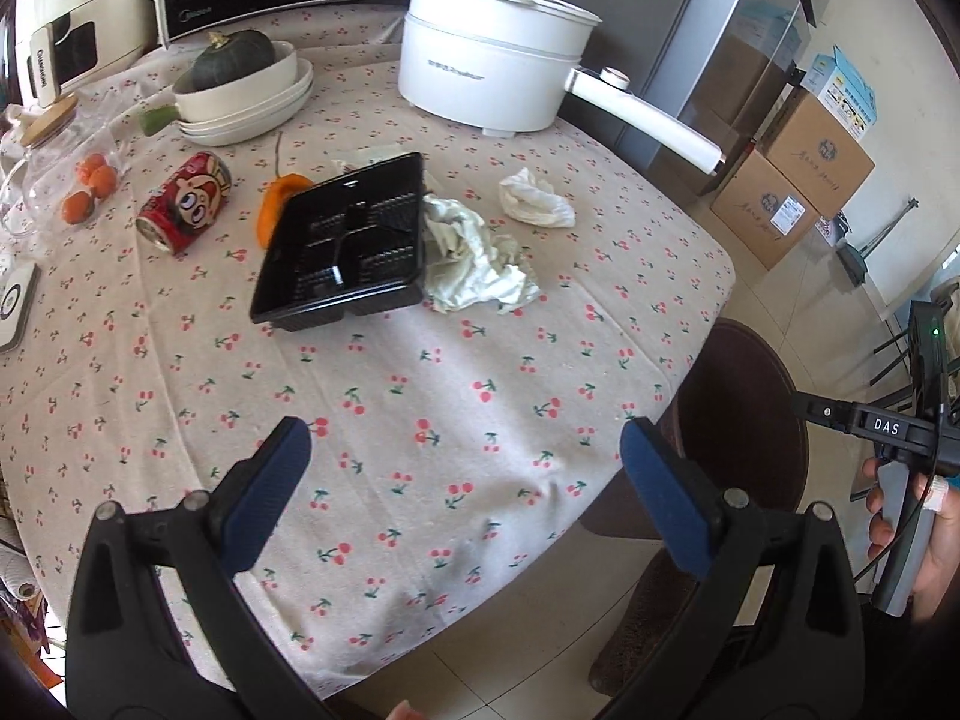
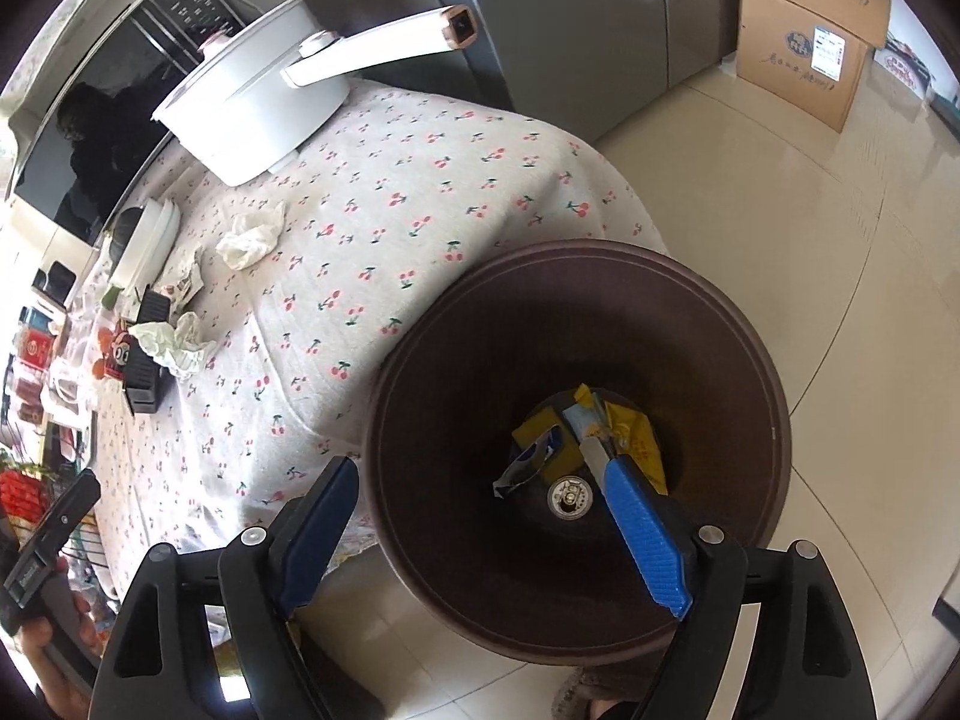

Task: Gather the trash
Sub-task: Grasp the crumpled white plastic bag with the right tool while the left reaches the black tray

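Note:
On the cherry-print tablecloth [image 1: 420,420] lie a black plastic tray [image 1: 345,246], a large crumpled tissue [image 1: 474,258] against its right side, a smaller tissue [image 1: 536,198] and a red drink can [image 1: 186,201] on its side. My left gripper [image 1: 465,438] hangs open above the cloth's near part with nothing between its fingers. My right gripper [image 2: 468,456] stands open over the brown bin [image 2: 456,324] beside the table. Yellow wrappers [image 2: 630,426], a torn blue packet and a can [image 2: 568,497] lie at the bin's bottom.
A white electric pot [image 1: 492,72] with a long handle stands at the back. Stacked bowls holding a green squash [image 1: 240,84] and bagged oranges [image 1: 90,186] sit at the left. Cardboard boxes [image 1: 798,180] stand on the tiled floor to the right.

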The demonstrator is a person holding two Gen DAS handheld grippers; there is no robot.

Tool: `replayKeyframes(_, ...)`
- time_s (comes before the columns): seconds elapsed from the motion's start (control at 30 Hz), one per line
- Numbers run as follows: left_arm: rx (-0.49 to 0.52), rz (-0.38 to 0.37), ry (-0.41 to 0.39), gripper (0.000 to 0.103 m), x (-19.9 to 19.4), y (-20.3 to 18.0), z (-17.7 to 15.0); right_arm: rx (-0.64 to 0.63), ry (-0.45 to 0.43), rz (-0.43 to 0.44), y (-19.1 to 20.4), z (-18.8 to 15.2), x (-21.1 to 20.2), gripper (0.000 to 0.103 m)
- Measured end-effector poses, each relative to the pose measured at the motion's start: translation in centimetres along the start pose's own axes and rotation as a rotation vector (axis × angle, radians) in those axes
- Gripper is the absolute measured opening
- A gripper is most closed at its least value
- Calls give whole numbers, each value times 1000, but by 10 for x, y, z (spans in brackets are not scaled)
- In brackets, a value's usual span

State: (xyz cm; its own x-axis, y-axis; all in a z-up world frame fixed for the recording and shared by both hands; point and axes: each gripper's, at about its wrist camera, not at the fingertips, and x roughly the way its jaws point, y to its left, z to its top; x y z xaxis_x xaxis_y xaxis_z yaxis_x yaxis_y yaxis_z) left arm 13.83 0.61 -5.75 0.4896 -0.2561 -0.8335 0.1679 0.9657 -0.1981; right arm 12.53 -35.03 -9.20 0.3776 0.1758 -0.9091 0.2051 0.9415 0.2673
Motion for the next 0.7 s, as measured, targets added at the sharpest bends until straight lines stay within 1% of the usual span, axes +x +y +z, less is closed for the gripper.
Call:
replayKeyframes(0.23,-77,27,-15,102,-15,48,-7,-81,6,20,59,4,11,87)
replayKeyframes(0.43,-139,73,-25,102,-28,90,-13,-142,12,36,110,6,21,87)
replayKeyframes(0.57,-198,109,-24,102,-35,117,-18,-182,17,42,142,7,31,87)
replayKeyframes(0.7,-260,151,-27,102,-40,142,-20,-217,2,36,173,11,38,87)
